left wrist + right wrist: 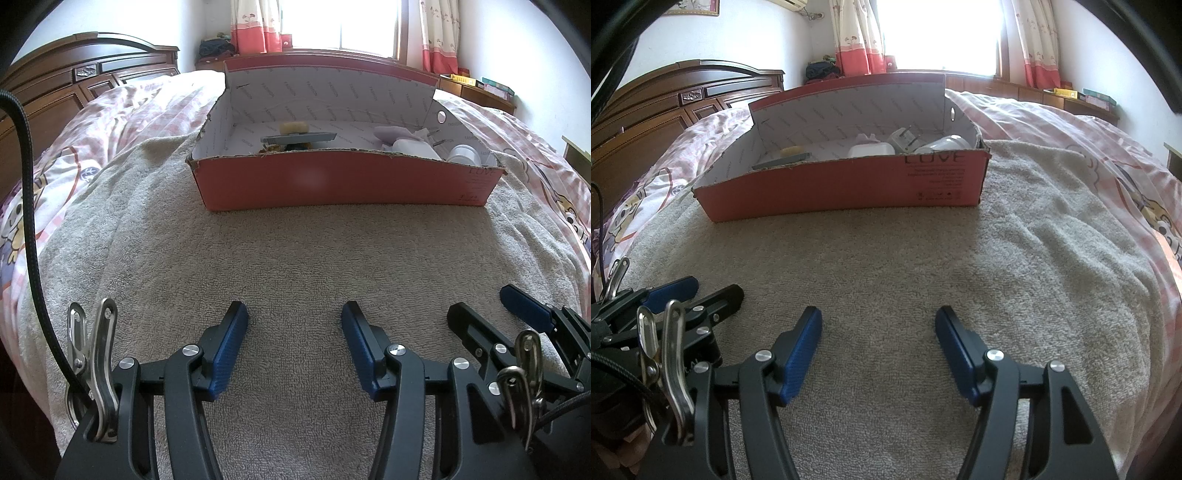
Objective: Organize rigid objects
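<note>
A red cardboard box (pixel 332 184) with a white lining stands on a beige towel (pixel 295 258) on the bed. It also shows in the right wrist view (pixel 849 188). Inside lie a grey flat piece (pixel 299 137), a yellowish lump (pixel 293 127), a white case (pixel 870 150), a white plug adapter (pixel 905 138) and a white jar (pixel 463 154). My left gripper (pixel 294 325) is open and empty, low over the towel well in front of the box. My right gripper (pixel 878 328) is open and empty beside it, and shows at the right edge of the left wrist view (pixel 491 310).
The towel lies over a pink checked quilt (pixel 110 122). A dark wooden headboard (pixel 74 85) stands at the left. A wooden shelf with books (pixel 1082 98) runs under the curtained window at the back. A black cable (pixel 29 221) hangs at the left.
</note>
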The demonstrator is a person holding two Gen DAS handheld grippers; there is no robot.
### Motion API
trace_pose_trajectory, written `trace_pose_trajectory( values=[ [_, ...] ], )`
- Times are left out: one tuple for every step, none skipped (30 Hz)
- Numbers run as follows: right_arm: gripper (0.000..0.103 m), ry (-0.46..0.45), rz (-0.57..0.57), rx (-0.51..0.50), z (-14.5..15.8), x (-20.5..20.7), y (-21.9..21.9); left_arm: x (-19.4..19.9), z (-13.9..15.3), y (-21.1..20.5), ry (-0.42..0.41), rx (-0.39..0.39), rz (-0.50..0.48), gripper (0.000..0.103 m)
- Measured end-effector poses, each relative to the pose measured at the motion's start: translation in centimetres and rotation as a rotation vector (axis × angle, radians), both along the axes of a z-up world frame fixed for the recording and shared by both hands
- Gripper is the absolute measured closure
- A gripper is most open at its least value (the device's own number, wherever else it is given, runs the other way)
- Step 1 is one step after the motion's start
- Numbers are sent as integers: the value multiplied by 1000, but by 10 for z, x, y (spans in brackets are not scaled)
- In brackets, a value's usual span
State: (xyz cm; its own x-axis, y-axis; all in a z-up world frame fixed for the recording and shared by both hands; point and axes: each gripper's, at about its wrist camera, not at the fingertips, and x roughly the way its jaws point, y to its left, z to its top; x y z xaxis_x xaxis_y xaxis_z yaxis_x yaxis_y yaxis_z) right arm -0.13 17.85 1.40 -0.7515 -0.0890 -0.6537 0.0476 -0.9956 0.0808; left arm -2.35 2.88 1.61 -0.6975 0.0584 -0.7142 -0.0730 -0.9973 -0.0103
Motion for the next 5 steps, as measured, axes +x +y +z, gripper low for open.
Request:
trace_pose_trajectory(
  values=[
    [36, 0, 0, 0, 0, 0, 0, 0, 0, 0, 0, 0, 0, 48],
    [36, 0, 0, 0, 0, 0, 0, 0, 0, 0, 0, 0, 0, 48],
    [36, 0, 0, 0, 0, 0, 0, 0, 0, 0, 0, 0, 0, 48],
    [36, 0, 0, 0, 0, 0, 0, 0, 0, 0, 0, 0, 0, 48],
    [36, 0, 0, 0, 0, 0, 0, 0, 0, 0, 0, 0, 0, 48]
  ],
)
